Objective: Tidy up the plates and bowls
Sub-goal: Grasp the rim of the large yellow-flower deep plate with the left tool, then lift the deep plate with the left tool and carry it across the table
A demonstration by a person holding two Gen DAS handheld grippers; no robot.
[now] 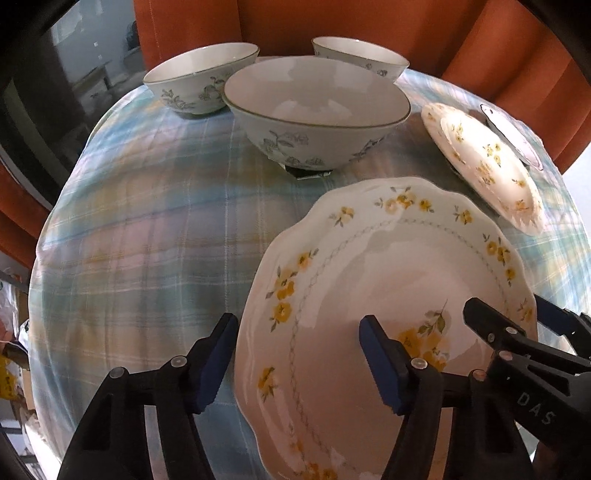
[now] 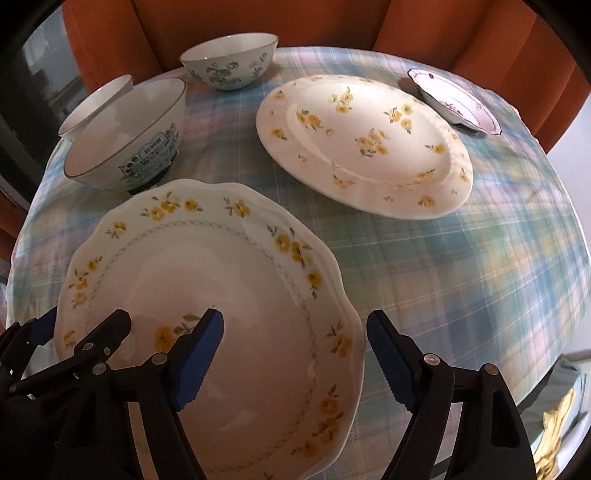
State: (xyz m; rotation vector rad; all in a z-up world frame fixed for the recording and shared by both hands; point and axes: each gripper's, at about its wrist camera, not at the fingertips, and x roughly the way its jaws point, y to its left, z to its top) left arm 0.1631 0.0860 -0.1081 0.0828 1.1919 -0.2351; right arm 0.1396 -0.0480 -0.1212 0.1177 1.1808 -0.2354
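Observation:
A deep scalloped plate (image 1: 369,266) (image 2: 221,273) with yellow flowers lies on the plaid tablecloth at the near edge. My left gripper (image 1: 299,363) stands open astride its left rim, one blue pad outside and one over the well. At the opposite side my right gripper (image 2: 295,360) is also open, straddling the right rim without pressing it. A second yellow-flowered plate (image 2: 369,140) (image 1: 484,162) rests further back on the right. Three floral bowls stand behind: a large one (image 1: 314,110) (image 2: 129,136) and two smaller ones (image 1: 199,81) (image 1: 362,55).
A small dish (image 2: 458,103) with a purple pattern sits at the far right corner. The table (image 2: 461,277) is round-edged under its blue-green cloth. Orange fabric (image 1: 369,22) hangs close behind it. Bare cloth (image 1: 147,240) stretches left of the near plate.

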